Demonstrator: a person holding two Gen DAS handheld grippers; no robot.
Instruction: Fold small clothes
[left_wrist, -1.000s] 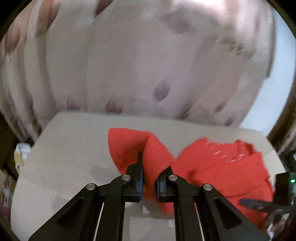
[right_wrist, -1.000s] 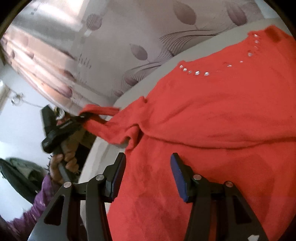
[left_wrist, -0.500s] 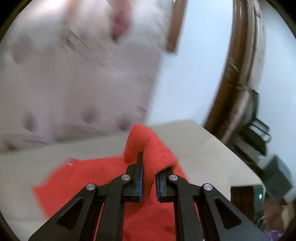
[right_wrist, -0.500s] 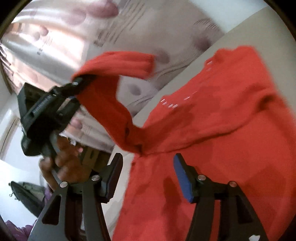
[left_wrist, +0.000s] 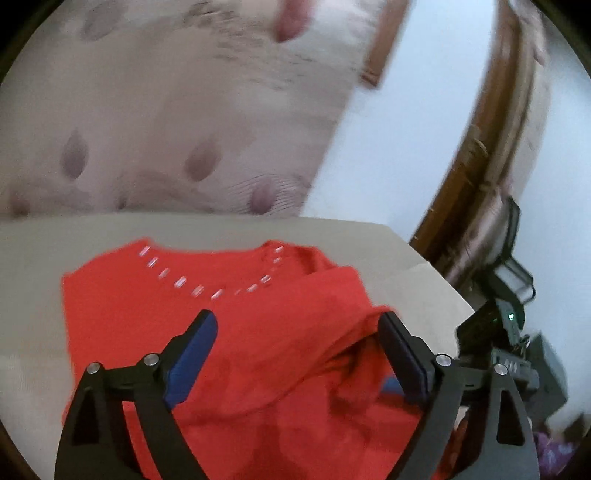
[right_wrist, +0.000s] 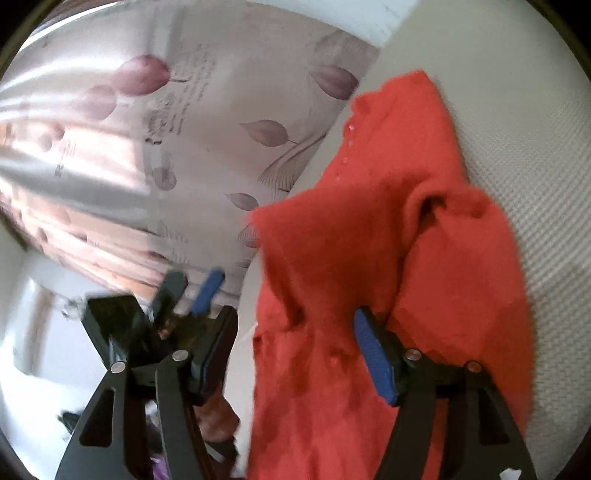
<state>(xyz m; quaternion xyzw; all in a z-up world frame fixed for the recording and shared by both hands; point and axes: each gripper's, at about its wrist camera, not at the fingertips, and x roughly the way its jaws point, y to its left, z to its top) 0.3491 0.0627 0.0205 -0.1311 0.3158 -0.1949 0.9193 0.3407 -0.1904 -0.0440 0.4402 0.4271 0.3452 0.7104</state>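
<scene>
Your work surface, a pale textured table (left_wrist: 413, 266), carries the red sweater (left_wrist: 258, 332), which lies spread across it with its beaded neckline (left_wrist: 207, 284) toward the leaf-printed curtain (left_wrist: 166, 129) at the far edge. In your left wrist view the sweater fills the space under and between the fingers of your left gripper (left_wrist: 295, 343); the jaws stand wide apart and grasp nothing, though a raised fold of red cloth lies against the inner face of the right-hand finger. In your right wrist view the sweater (right_wrist: 388, 258) is bunched into a humped ridge ahead of your right gripper (right_wrist: 291, 350), whose jaws are likewise spread wide and empty; the cloth passes between the fingers and sits close against the blue pad of the right-hand finger, contact uncertain. The left gripper (right_wrist: 192, 291) appears at the left of that view, blurred. Both views are motion-smeared, the sweater's lower hem is cut off by the frame, and its sleeves cannot be separated from the folds.
</scene>
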